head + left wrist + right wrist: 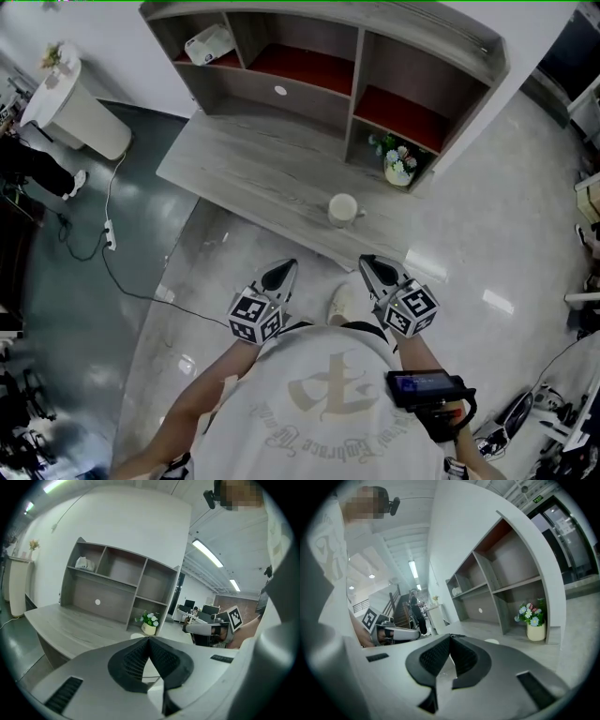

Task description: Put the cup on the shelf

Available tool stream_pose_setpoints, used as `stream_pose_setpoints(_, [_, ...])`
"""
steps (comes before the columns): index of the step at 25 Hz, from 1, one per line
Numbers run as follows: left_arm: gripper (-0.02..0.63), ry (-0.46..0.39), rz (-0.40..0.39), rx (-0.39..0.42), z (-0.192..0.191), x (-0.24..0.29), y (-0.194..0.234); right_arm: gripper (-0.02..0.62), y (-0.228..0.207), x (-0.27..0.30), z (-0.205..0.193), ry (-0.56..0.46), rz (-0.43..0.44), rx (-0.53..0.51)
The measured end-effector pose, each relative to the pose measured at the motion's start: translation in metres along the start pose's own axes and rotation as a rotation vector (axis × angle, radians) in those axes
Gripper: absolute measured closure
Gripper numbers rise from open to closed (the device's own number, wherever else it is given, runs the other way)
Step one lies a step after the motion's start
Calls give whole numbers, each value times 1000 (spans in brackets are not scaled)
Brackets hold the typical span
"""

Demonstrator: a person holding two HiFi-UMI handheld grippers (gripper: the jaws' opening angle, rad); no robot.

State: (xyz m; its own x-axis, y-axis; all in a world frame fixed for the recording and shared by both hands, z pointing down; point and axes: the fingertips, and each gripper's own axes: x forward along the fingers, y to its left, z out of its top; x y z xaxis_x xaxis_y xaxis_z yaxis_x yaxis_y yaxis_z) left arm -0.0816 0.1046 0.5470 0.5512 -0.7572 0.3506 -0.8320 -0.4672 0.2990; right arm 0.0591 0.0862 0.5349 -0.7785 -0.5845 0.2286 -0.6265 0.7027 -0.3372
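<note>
A white cup (343,209) stands on the grey desk (244,169), close to its front edge and in front of the shelf unit (328,66). Both grippers hang short of the desk edge, near the person's body and apart from the cup. My left gripper (281,275) is shut and empty, its tips meeting in the left gripper view (149,640). My right gripper (377,272) is also shut with nothing in it (450,637). Only the cup's rim (136,635) (491,641) shows above the jaws in the two gripper views.
A pot of flowers (399,165) fills the shelf's lower right compartment, and a white object (208,44) lies in the top left one. A white pedestal (75,108) and a floor cable (110,234) are to the left. The other compartments hold nothing.
</note>
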Motion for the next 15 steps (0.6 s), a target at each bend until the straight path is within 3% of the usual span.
stream_pose_setpoints(15, [604, 0, 81, -1, 42, 84, 13, 592, -88, 39, 32, 38, 96, -25])
